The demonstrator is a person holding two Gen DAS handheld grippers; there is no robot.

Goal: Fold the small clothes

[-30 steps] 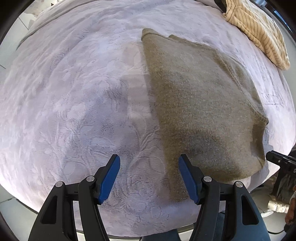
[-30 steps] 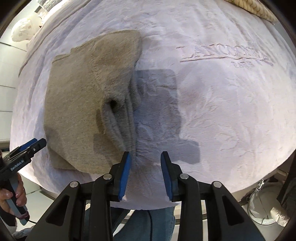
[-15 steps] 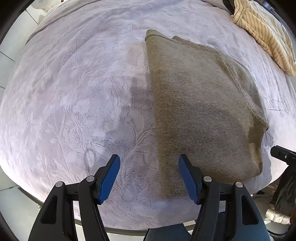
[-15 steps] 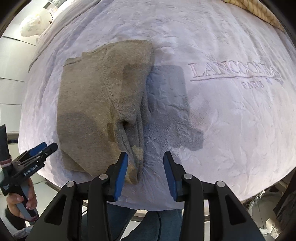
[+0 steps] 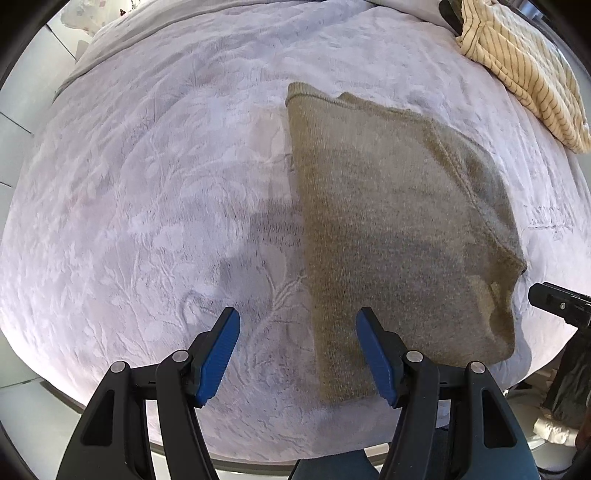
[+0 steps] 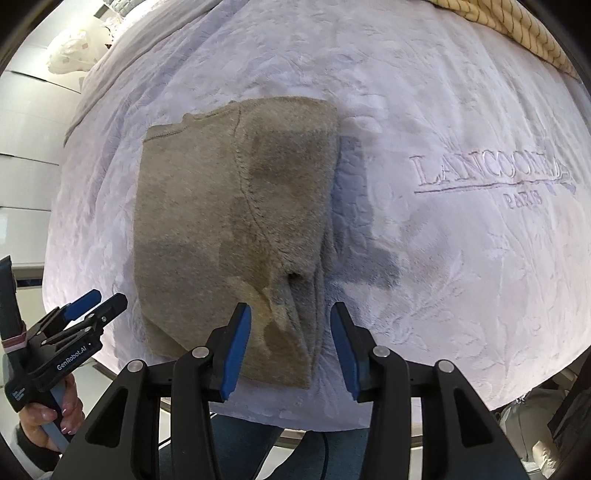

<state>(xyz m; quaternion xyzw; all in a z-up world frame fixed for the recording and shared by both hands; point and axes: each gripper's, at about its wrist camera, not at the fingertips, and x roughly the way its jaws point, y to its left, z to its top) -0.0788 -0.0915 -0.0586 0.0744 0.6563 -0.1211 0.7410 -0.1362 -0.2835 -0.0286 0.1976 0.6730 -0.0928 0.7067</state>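
Observation:
An olive-brown knit garment [image 5: 399, 229] lies folded flat on the pale lilac blanket [image 5: 147, 192]. My left gripper [image 5: 297, 354] is open and empty above the blanket, over the garment's near left edge. In the right wrist view the garment [image 6: 229, 221] lies left of centre with a bunched fold near its near right corner. My right gripper [image 6: 290, 347] is open and empty, raised above that near right corner. The left gripper also shows in the right wrist view [image 6: 88, 306] at the far left, held by a hand.
A cream striped garment [image 5: 524, 70] lies at the far right of the bed, also in the right wrist view [image 6: 517, 33]. The blanket bears embroidered lettering [image 6: 491, 177] right of the garment. The bed's near edge runs just under both grippers.
Both grippers have drawn back and up from the bed, so the garment looks smaller and farther. The right gripper's jaws have opened wider. The garment has not moved.

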